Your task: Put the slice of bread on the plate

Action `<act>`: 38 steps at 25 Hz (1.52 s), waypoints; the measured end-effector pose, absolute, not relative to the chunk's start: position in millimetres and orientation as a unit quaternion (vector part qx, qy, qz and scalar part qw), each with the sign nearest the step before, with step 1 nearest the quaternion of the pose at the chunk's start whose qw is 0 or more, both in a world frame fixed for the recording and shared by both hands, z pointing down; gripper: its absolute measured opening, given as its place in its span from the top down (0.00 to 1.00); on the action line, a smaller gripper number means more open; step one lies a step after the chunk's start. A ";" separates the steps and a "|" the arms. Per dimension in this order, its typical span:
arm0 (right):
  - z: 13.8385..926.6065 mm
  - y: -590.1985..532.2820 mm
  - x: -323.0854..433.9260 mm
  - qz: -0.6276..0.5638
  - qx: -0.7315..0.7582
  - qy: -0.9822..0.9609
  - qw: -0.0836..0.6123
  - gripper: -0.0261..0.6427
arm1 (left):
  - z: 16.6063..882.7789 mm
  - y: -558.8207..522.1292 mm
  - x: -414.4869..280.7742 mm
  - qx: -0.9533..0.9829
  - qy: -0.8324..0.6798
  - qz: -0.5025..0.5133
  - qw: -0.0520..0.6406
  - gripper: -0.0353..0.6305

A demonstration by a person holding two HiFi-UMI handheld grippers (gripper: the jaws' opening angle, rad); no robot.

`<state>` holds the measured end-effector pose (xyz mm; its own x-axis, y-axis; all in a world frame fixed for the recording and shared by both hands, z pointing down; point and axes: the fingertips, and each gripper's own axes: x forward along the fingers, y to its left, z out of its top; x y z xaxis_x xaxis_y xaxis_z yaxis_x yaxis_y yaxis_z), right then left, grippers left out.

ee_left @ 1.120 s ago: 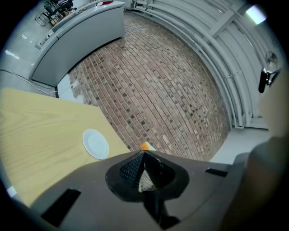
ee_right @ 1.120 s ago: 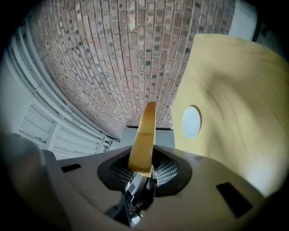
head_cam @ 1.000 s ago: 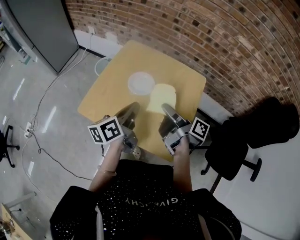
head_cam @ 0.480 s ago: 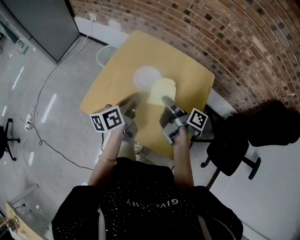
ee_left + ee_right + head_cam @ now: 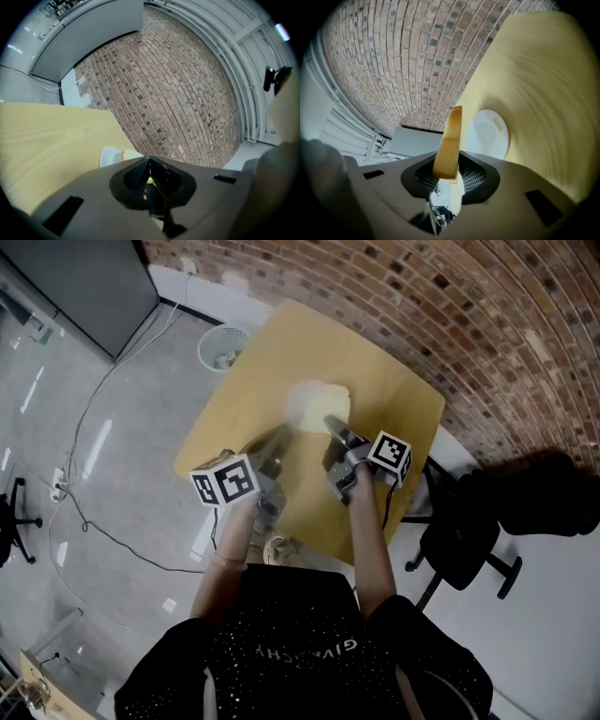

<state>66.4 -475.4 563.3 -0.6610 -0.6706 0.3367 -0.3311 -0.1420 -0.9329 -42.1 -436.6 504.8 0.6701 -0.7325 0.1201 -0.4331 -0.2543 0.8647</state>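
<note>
A pale yellow slice of bread stands on edge between the jaws of my right gripper, which is shut on it. In the head view the bread slice hangs over the near right side of the white plate, with the right gripper just behind it. Past the bread, the right gripper view shows the plate lying on the yellow table. My left gripper is held over the table left of the right one. Its jaws meet at the tips with nothing between them.
The square yellow table stands against a brick wall. A white mesh waste basket sits on the floor at its far left corner. A black chair is to the right, and a grey cabinet at the far left.
Both grippers have moved away from me across the table. The bread in the right gripper, earlier beside the plate, now overlaps it.
</note>
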 end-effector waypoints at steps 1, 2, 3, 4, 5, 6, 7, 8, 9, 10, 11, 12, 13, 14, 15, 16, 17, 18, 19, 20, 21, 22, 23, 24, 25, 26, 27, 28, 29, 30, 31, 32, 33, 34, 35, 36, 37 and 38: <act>566.3 -479.8 60.7 -0.645 -0.392 0.644 0.125 0.82 | 507.8 -437.6 -46.0 0.775 -0.377 -0.154 0.483 0.93; 569.8 -484.3 56.3 -0.642 -0.396 0.646 0.117 0.82 | 511.4 -438.7 -49.6 0.773 -0.378 -0.152 0.486 0.93; 573.4 -489.3 52.9 -0.639 -0.400 0.648 0.110 0.82 | 514.6 -440.5 -52.8 0.771 -0.378 -0.150 0.490 0.93; 576.7 -494.5 49.9 -0.637 -0.405 0.648 0.103 0.82 | 516.4 -442.9 -56.1 0.770 -0.378 -0.149 0.493 0.93; 579.6 -498.8 47.1 -0.637 -0.407 0.647 0.097 0.82 | 516.8 -445.4 -59.7 0.769 -0.379 -0.150 0.493 0.93; 582.2 -501.8 44.7 -0.639 -0.408 0.645 0.094 0.82 | 516.8 -447.5 -63.0 0.768 -0.380 -0.151 0.493 0.93; 584.8 -503.4 43.0 -0.642 -0.409 0.642 0.092 0.82 | 517.3 -449.4 -65.8 0.767 -0.381 -0.152 0.494 0.93; 587.4 -504.1 41.9 -0.645 -0.409 0.639 0.092 0.82 | 518.7 -451.1 -68.7 0.765 -0.384 -0.153 0.495 0.93; 589.8 -504.4 41.3 -0.649 -0.410 0.635 0.093 0.82 | 520.6 -452.6 -71.3 0.762 -0.387 -0.153 0.496 0.93; 591.9 -504.6 41.0 -0.651 -0.412 0.631 0.094 0.82 | 522.2 -453.6 -73.1 0.760 -0.388 -0.155 0.499 0.93; 593.8 -504.7 40.9 -0.651 -0.415 0.629 0.093 0.82 | 522.8 -454.4 -73.9 0.758 -0.387 -0.157 0.502 0.93; 595.5 -504.7 41.0 -0.650 -0.418 0.629 0.090 0.82 | 522.7 -455.0 -74.0 0.756 -0.385 -0.161 0.504 0.93; 597.1 -504.8 41.1 -0.648 -0.421 0.629 0.083 0.82 | 522.3 -455.5 -73.8 0.756 -0.384 -0.164 0.505 0.93; 598.5 -504.9 41.0 -0.646 -0.424 0.630 0.075 0.82 | 522.1 -455.8 -73.6 0.755 -0.383 -0.165 0.506 0.93; 599.7 -505.1 40.8 -0.643 -0.428 0.632 0.067 0.82 | 521.9 -455.9 -73.3 0.755 -0.382 -0.165 0.506 0.93; 600.7 -505.4 40.7 -0.639 -0.432 0.634 0.057 0.81 | 522.0 -456.0 -73.1 0.755 -0.382 -0.165 0.506 0.93; 601.9 -505.8 41.0 -0.634 -0.438 0.636 0.047 0.81 | 522.3 -455.9 -72.6 0.756 -0.382 -0.164 0.506 0.93; 603.3 -506.0 41.8 -0.629 -0.443 0.638 0.038 0.80 | 522.2 -455.4 -71.5 0.756 -0.381 -0.164 0.507 0.93; 604.6 -505.9 42.5 -0.625 -0.447 0.639 0.031 0.77 | 521.9 -454.4 -69.5 0.756 -0.378 -0.165 0.508 0.93; 605.6 -505.8 42.8 -0.622 -0.449 0.641 0.025 0.69 | 521.9 -452.9 -67.0 0.756 -0.374 -0.166 0.511 0.93; 606.3 -505.9 42.8 -0.619 -0.452 0.643 0.019 0.61 | 522.1 -451.5 -64.6 0.756 -0.370 -0.166 0.514 0.93; 606.8 -506.3 43.0 -0.613 -0.457 0.645 0.011 0.54 | 522.1 -450.8 -63.3 0.756 -0.368 -0.166 0.515 0.93; 607.0 -506.8 43.8 -0.603 -0.466 0.648 0.000 0.47 | 521.7 -450.9 -63.0 0.756 -0.369 -0.165 0.515 0.93; 606.6 -507.0 45.6 -0.589 -0.477 0.652 -0.012 0.38 | 521.1 -451.3 -63.2 0.756 -0.371 -0.165 0.513 0.93; 605.4 -506.7 48.0 -0.573 -0.491 0.656 -0.025 0.31 | 520.6 -451.5 -63.4 0.757 -0.373 -0.164 0.511 0.93; 603.4 -506.0 50.6 -0.555 -0.504 0.661 -0.036 0.25 | 520.0 -451.6 -63.4 0.758 -0.374 -0.162 0.509 0.93; 600.8 -505.4 52.7 -0.538 -0.513 0.667 -0.044 0.21 | 519.1 -451.6 -62.8 0.759 -0.374 -0.162 0.508 0.93; 598.4 -504.8 53.9 -0.523 -0.519 0.674 -0.050 0.19 | 517.9 -451.6 -61.4 0.760 -0.373 -0.162 0.507 0.93; 597.0 -504.4 54.1 -0.512 -0.519 0.682 -0.056 0.18 | 516.4 -451.6 -59.6 0.762 -0.372 -0.162 0.505 0.93; 596.9 -504.0 53.9 -0.504 -0.518 0.689 -0.063 0.17 | 514.7 -451.8 -57.7 0.763 -0.373 -0.161 0.503 0.93; 598.0 -503.5 54.3 -0.498 -0.517 0.693 -0.073 0.15 | 512.9 -451.9 -56.0 0.765 -0.374 -0.161 0.499 0.93; 599.6 -502.8 56.5 -0.490 -0.520 0.694 -0.086 0.14 | 511.3 -451.7 -54.7 0.767 -0.375 -0.159 0.496 0.93; 601.1 -501.5 61.0 -0.479 -0.528 0.694 -0.101 0.13 | 510.3 -450.9 -53.5 0.769 -0.375 -0.157 0.494 0.93; 602.2 -499.1 67.5 -0.466 -0.539 0.692 -0.115 0.12 | 509.6 -449.2 -52.3 0.770 -0.375 -0.155 0.493 0.93; 602.7 -495.4 75.2 -0.454 -0.550 0.690 -0.125 0.12 | 509.1 -447.1 -51.0 0.771 -0.372 -0.153 0.494 0.93; 602.5 -490.9 83.2 -0.447 -0.559 0.686 -0.129 0.12 | 508.2 -445.4 -49.8 0.771 -0.370 -0.154 0.495 0.93; 601.3 -485.8 90.5 -0.446 -0.564 0.683 -0.128 0.12 | 507.0 -444.6 -49.5 0.772 -0.370 -0.154 0.494 0.93; 598.6 -480.5 96.2 -0.450 -0.565 0.681 -0.120 0.12 | 506.1 -444.3 -49.9 0.772 -0.372 -0.152 0.492 0.93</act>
<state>96.2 -480.5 598.6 -0.3338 -0.6615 0.6716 -0.8773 -0.0426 -0.4780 -49.9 -444.3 506.1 0.6767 -0.7246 0.1302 -0.4248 -0.2400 0.8729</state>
